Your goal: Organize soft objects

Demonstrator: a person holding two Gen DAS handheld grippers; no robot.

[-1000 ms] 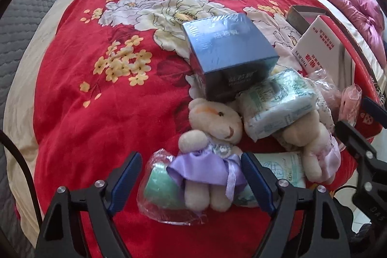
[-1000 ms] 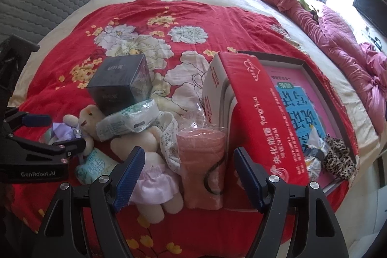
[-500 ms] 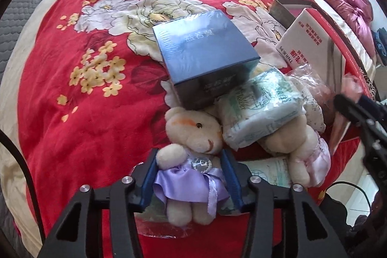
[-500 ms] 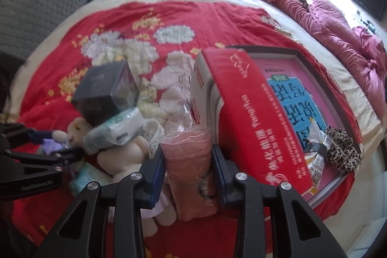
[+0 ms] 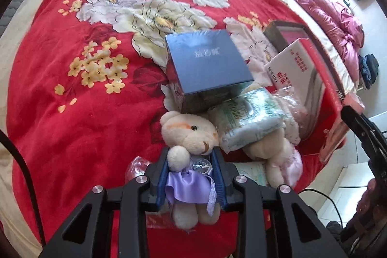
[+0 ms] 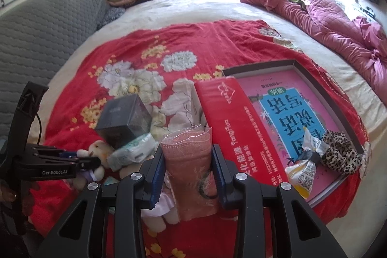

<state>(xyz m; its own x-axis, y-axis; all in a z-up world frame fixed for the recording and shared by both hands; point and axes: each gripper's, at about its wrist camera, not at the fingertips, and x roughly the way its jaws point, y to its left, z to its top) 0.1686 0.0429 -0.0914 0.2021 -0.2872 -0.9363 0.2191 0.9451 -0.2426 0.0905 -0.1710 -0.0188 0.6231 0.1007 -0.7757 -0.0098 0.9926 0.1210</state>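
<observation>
Red floral bedspread (image 5: 84, 113); left gripper (image 5: 191, 156) pinching bear (image 5: 188, 161) head-forward, right gripper (image 6: 187, 154) pinching upright pink packet (image 6: 191, 168).

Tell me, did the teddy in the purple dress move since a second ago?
Yes. The purple-dress teddy, clamped in the left gripper, has lifted off its bag and come nearer the blue box.

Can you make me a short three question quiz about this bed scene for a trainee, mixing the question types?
1. True or false: the left gripper is shut on the cream teddy bear in the purple satin dress.
2. What does the right gripper hold? A) leopard-print fabric scrunchie B) pink cloth in a clear plastic bag C) dark blue glossy cardboard box
3. Fill in: the leopard-print fabric scrunchie lies in the shallow grey-rimmed ____.

Key: 1 true; 2 B; 3 tray.
</observation>
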